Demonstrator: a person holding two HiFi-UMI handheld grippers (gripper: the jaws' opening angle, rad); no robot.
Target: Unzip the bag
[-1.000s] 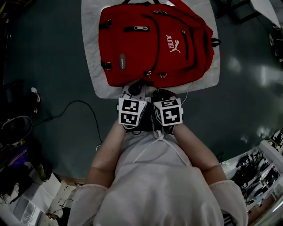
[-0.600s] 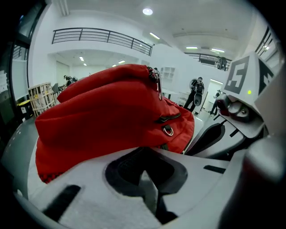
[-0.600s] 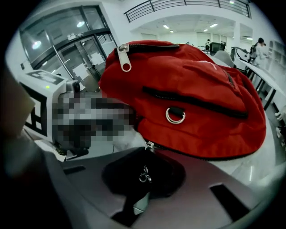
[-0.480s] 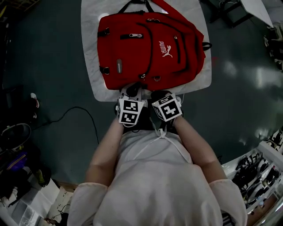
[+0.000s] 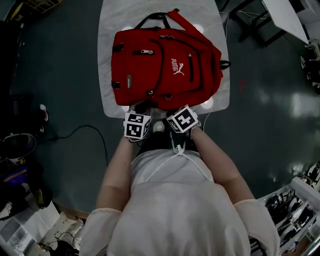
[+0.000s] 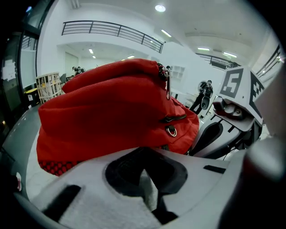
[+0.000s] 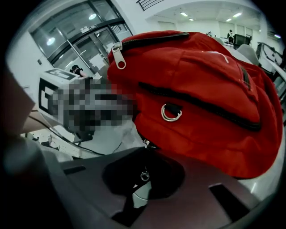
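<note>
The red backpack (image 5: 165, 67) lies flat on the white table (image 5: 112, 30), its bottom edge toward the person. Both tools sit at that edge, side by side. The left tool (image 6: 147, 179) is just short of the backpack's bottom, its jaws brought together with nothing between them. The right tool (image 7: 143, 179) is closed too, and a small metal ring hanging off the backpack's lower edge, the zipper pull (image 7: 144, 175), seems to be caught at its tips (the hollow there is dark, so this is not certain).

The table is a narrow pale slab that the backpack nearly fills from side to side. Around it is a dark green floor (image 5: 60, 75), glossy with reflections to the backpack's right, and a black cable (image 5: 95, 135) loops below and left of the backpack. The gripper views show a bright white hall behind the backpack, with a railed balcony (image 6: 111, 30) and ceiling lights (image 6: 160, 8).

The backpack carries a white Puma logo (image 5: 177, 66), black zip lines curving over its front, a black carry handle (image 5: 152, 17) at its far end, and a metal D-ring (image 7: 171, 112) low on its front.
</note>
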